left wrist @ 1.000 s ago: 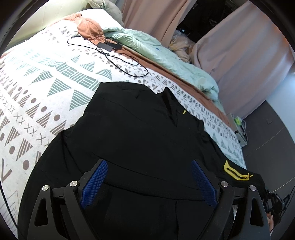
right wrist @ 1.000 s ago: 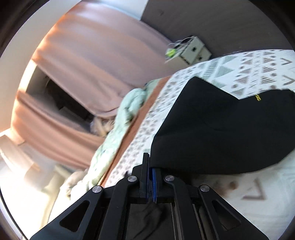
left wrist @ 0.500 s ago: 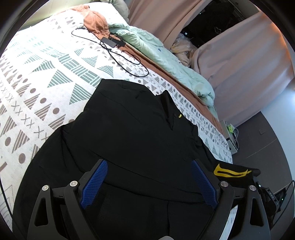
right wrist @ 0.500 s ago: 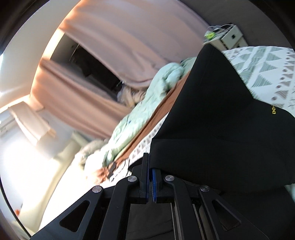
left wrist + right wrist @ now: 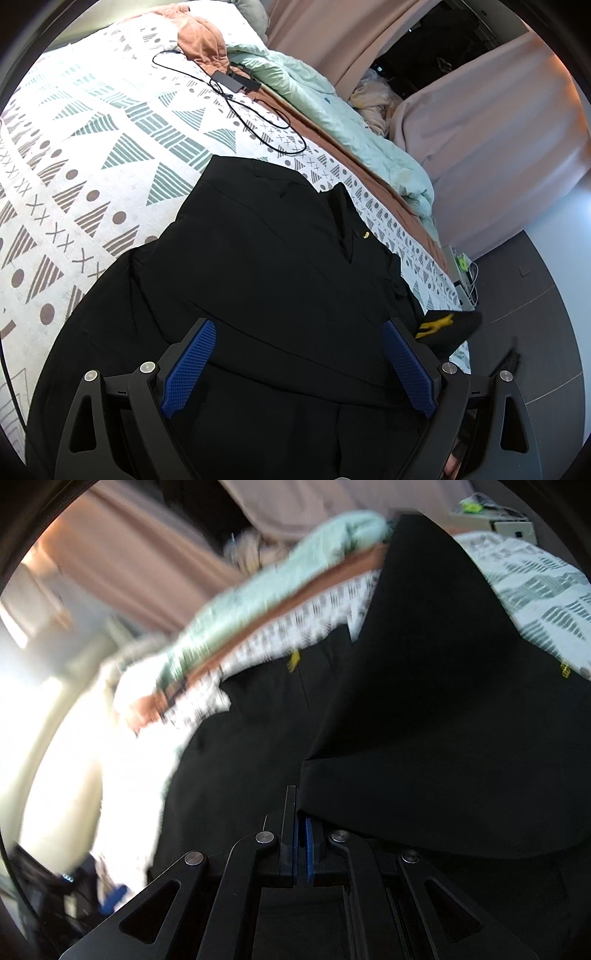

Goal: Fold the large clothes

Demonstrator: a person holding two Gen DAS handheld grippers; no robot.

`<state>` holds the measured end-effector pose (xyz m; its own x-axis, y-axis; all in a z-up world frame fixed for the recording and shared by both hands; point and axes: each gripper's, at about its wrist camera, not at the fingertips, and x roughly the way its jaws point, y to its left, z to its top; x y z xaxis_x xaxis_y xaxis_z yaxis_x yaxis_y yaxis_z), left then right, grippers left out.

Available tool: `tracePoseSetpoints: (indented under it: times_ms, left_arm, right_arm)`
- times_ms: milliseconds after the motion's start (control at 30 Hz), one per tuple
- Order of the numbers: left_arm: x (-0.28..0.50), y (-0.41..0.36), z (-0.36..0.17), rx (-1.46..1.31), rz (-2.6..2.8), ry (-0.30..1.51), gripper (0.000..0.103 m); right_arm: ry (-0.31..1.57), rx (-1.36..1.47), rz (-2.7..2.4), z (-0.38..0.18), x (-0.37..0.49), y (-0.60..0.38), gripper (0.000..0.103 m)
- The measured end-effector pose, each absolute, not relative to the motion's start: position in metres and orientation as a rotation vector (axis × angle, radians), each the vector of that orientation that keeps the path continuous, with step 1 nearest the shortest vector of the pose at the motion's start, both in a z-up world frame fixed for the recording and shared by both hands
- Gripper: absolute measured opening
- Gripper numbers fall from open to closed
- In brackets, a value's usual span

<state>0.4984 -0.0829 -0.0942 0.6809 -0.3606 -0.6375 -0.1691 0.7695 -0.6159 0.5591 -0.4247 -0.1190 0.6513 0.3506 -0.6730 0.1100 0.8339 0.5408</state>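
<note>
We see a black garment (image 5: 258, 258) spread on the patterned bedspread (image 5: 92, 147). Our left gripper (image 5: 299, 362) hovers above it, jaws apart; our right gripper (image 5: 300, 827) pinches a raised fold, its jaws starting to part.

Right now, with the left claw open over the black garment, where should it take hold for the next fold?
Probably the black garment's near left edge, where it lies flat on the patterned bedspread. Come from the bedspread side, sliding one finger under that single exposed edge. The left claw hangs open above the cloth.

Right gripper (image 5: 302, 834) jaws opening, black garment (image 5: 436, 716) edge pinched between them, lifted over patterned bedspread (image 5: 535, 590); view blurred.
</note>
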Motion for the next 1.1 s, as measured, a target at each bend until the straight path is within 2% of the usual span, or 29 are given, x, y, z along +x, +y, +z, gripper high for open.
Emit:
tracePoseSetpoints:
  times_ms: [67, 133, 167, 200, 233, 467, 867, 900, 933, 1000, 1100]
  left_arm:
    - [0.499, -0.082, -0.095, -0.707, -0.118, 0.833, 0.092]
    - [0.498, -0.082, -0.094, -0.708, -0.118, 0.833, 0.092]
    - [0.499, -0.081, -0.095, -0.707, -0.120, 0.834, 0.092]
    - [0.499, -0.082, -0.094, -0.708, -0.123, 0.834, 0.092]
    - [0.499, -0.082, -0.094, -0.707, -0.125, 0.834, 0.092]
    - [0.496, -0.080, -0.091, -0.710, -0.123, 0.821, 0.092]
    - [0.495, -0.074, -0.091, -0.721, -0.094, 0.818, 0.092]
    - [0.495, -0.073, -0.090, -0.722, -0.094, 0.816, 0.092]
    - [0.494, -0.073, -0.089, -0.724, -0.093, 0.813, 0.092]
    - [0.491, -0.071, -0.086, -0.725, -0.093, 0.808, 0.092]
    - [0.487, -0.066, -0.082, -0.733, -0.088, 0.802, 0.092]
  right_arm:
    - [0.935, 0.578, 0.137, -0.130, 0.562, -0.422, 0.010]
    - [0.971, 0.631, 0.166, -0.137, 0.564, -0.426, 0.035]
    - [0.974, 0.653, 0.174, -0.138, 0.561, -0.428, 0.059]
    - [0.965, 0.666, 0.170, -0.136, 0.556, -0.431, 0.074]
    - [0.954, 0.667, 0.164, -0.135, 0.550, -0.433, 0.076]
    - [0.919, 0.773, 0.110, -0.132, 0.510, -0.468, 0.076]
    - [0.803, 1.103, -0.181, -0.169, 0.453, -0.586, 0.076]
    - [0.787, 1.104, -0.222, -0.170, 0.450, -0.594, 0.074]
    - [0.774, 1.099, -0.257, -0.171, 0.449, -0.597, 0.068]
    - [0.772, 1.102, -0.305, -0.175, 0.447, -0.603, 0.031]
    - [0.726, 1.163, -0.276, -0.178, 0.441, -0.606, 0.013]
